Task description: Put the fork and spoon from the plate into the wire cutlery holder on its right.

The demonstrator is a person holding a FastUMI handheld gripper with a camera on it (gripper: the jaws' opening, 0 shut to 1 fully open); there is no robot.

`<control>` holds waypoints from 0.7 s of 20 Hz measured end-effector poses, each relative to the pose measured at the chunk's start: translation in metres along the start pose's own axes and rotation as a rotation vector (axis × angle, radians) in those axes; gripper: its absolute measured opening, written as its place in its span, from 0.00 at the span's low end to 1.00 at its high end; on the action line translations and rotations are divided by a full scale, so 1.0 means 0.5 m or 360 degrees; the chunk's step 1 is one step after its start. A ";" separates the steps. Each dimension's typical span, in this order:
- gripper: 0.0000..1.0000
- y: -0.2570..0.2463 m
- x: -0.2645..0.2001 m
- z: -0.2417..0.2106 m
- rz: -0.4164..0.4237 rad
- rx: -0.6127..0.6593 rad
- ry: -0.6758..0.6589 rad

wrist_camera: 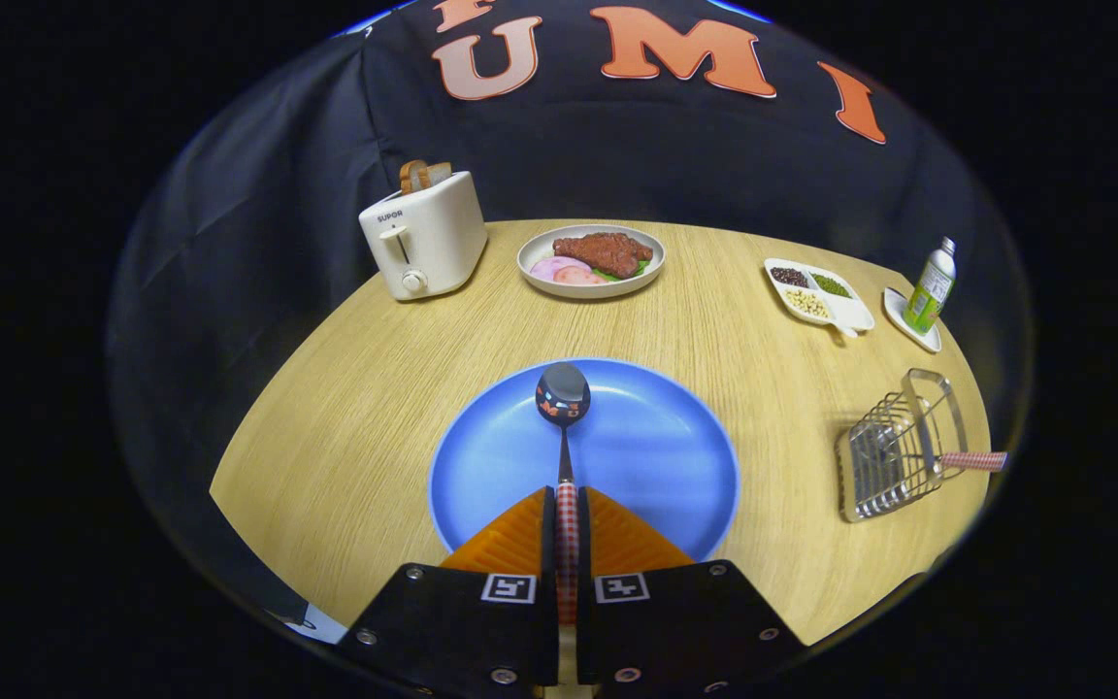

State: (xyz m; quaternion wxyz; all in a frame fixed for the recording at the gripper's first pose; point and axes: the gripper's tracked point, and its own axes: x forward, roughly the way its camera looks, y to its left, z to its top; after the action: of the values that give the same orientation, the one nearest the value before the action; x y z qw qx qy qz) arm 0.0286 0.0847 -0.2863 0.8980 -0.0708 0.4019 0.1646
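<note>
The gripper (567,505) squeezes the spoon (564,427) by its checked handle over the blue plate (656,456), bowl pointing straight ahead, and the wire cutlery holder (894,447) sits well off to the right.

— Anything readable here?

— One word: "SUPOR", in small dark capitals near the top of the front face of the cream-white two-slot toaster (425,239), in the upper left of the frame.

— The green-labelled white bottle (931,288) at the far right?

— Its label is too small to make out.

— And down at the bottom?

— Two square black-and-white coded markers (508,587), one on each of the gripper's (568,515) finger mounts, either side of the checked handle of the spoon (563,395) they clamp. Patterns, not letters or numbers.
</note>
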 end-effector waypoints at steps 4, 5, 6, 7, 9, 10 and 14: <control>0.08 -0.064 -0.043 0.038 -0.0040 -0.0031 0.0018; 0.08 -0.081 -0.056 0.041 -0.0041 -0.0030 0.0039; 0.08 -0.101 -0.070 0.045 -0.0048 -0.0026 0.0057; 0.08 -0.125 -0.085 0.045 -0.0058 -0.0020 0.0080; 0.08 -0.170 -0.112 0.044 -0.0080 0.0012 0.0130; 0.08 -0.195 -0.125 0.043 -0.0094 0.0026 0.0153; 0.08 -0.298 -0.176 0.036 -0.0193 0.0011 0.0247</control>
State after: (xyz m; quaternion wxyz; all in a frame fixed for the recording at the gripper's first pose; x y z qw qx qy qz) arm 0.0389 -0.0712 -0.2093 0.8728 -0.1044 0.4657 0.1025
